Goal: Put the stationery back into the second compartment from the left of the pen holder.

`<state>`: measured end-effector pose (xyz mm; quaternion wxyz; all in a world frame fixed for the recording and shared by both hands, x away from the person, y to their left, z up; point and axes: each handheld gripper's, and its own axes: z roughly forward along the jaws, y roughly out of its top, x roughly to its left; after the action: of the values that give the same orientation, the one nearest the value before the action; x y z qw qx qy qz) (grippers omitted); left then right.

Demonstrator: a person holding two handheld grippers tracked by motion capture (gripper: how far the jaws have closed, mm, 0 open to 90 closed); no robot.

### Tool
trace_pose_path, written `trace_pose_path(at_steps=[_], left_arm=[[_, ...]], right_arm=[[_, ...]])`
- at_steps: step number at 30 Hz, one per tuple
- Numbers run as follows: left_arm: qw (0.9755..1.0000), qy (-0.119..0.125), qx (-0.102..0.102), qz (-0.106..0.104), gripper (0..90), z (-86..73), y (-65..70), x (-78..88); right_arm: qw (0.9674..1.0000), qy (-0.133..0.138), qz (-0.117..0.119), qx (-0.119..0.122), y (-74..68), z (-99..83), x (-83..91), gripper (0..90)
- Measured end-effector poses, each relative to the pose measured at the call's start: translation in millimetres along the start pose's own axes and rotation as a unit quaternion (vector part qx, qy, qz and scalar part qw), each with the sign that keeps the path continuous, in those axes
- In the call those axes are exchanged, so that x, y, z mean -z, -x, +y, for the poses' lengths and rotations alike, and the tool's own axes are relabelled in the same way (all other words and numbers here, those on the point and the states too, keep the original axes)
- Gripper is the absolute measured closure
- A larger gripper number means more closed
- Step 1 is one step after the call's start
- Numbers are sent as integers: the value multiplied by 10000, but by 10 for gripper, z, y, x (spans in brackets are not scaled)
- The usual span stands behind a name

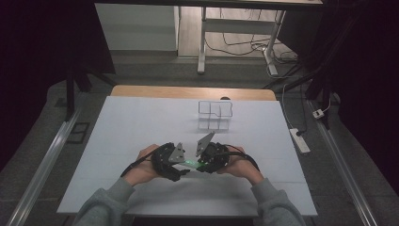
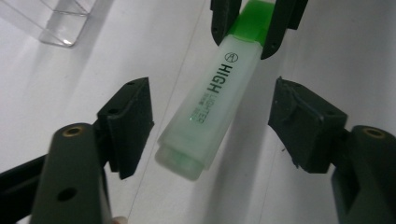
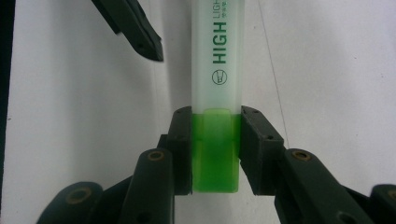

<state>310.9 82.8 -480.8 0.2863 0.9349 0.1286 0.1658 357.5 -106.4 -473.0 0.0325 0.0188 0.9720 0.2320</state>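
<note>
Item: green highlighter (image 3: 216, 84), held above the white table (image 1: 141, 127) between 2 grippers. Right gripper (image 3: 215, 149) clenched on its cap; left gripper (image 2: 212, 126) spread wide around the body, not touching. Risk: an off-centre closing could knock the body askew or pull it from the cap.
</note>
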Motion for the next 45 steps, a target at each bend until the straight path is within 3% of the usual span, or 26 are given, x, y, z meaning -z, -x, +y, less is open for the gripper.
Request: trace_pose_path(at_steps=[5, 6, 10, 17, 19, 21, 25, 29, 32, 36, 37, 38, 45], left_arm=[[9998, -158, -157, -12, 436, 10, 37, -64], [9996, -197, -203, -47, 472, 10, 38, -67], [9987, -334, -337, -195, 532, 4, 63, -101], [9969, -442, -461, -456, 604, 4, 95, -136], [9967, -466, -512, -430, 622, 3, 107, -137], [9960, -528, -613, -374, 642, 4, 116, -139], [9980, -316, -387, -395, 649, -14, 78, -119], [9990, -200, -234, -318, 650, -43, 34, -88], [9995, -176, -123, -248, 650, -64, 3, -80], [9998, -143, 76, -139, 650, -110, -55, -74], [9998, -140, 121, -100, 649, -122, -74, -66], [9997, -115, 185, -78, 649, -134, -93, -58], [9987, 43, 499, 19, 649, -193, -181, -8]], right_arm=[[9999, 15, 52, 115, -33, 14, 6, 664], [9998, -82, 41, 178, -43, 19, 8, 664], [9991, -186, -14, 386, -75, 32, -7, 663], [9982, -244, 92, 535, -119, 34, -2, 659], [9981, -192, 109, 579, -119, 37, -4, 650], [9986, -126, 45, 502, -118, 39, 20, 641], [9993, 168, -59, 337, -66, 26, 86, 621], [9983, 532, -195, -100, -10, -2, 142, 541], [9971, 625, -284, -326, 27, -19, 181, 488], [9928, 963, -361, -610, 79, -61, 240, 450], [9897, 1136, -416, -770, 108, -85, 275, 434], [9897, 1136, -416, -770, 108, -85, 275, 434], [9801, 1423, -739, -1168, 181, -185, 362, 401]])
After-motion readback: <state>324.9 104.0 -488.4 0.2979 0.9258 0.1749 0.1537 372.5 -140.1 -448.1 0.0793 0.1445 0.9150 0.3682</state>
